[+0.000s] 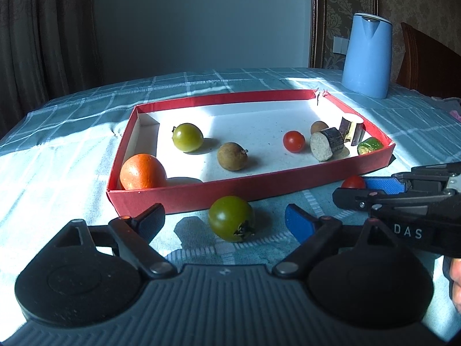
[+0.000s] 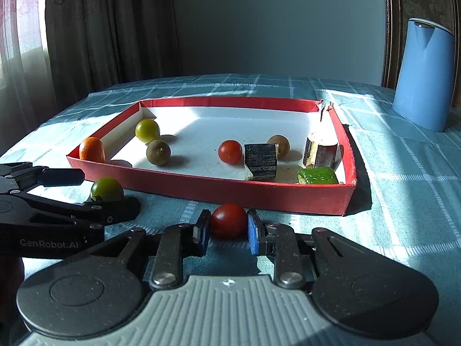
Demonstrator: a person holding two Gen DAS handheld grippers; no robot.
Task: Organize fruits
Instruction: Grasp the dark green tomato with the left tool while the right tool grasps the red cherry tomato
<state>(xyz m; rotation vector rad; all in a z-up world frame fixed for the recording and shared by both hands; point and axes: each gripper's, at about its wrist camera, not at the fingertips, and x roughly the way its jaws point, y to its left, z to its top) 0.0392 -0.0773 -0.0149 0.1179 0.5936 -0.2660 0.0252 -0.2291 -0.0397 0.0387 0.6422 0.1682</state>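
Counter (image 1: 57,150) under a checked blue cloth, bare and sunlit at far left, curtain behind the far edge. Open cloth also between the near wall of the red tray (image 1: 184,194) and both tools.

Left tool (image 1: 227,220) spread wide, straddling a green tomato (image 1: 231,218) lying on the cloth just outside the tray's near wall; pads not touching it, gaps on both sides. Seen from the right wrist, the same left tool (image 2: 111,191) coming in low from the left edge, the green tomato (image 2: 107,189) between its fingers.

Inside the tray, left to right: an orange (image 1: 143,172) tight in the near left corner, a second green tomato (image 1: 188,137), a brown longan (image 1: 232,156), a red cherry tomato (image 1: 294,141), another brown longan (image 1: 319,127) partly behind a cut eggplant piece (image 1: 328,144), a second dark eggplant piece (image 1: 352,129) by the right wall, and a green cucumber chunk (image 1: 370,145) in the near right corner. Far right corner of the tray torn open.

Right tool (image 2: 229,225) closed tight on a red tomato (image 2: 229,221), both blue pads pressing its sides, just in front of the tray's near wall.

Blue jug (image 1: 367,54) standing on the cloth beyond the tray at right, well apart from it. Dark wooden chair back cut off by the right frame edge. Part of a hand cut off at bottom right
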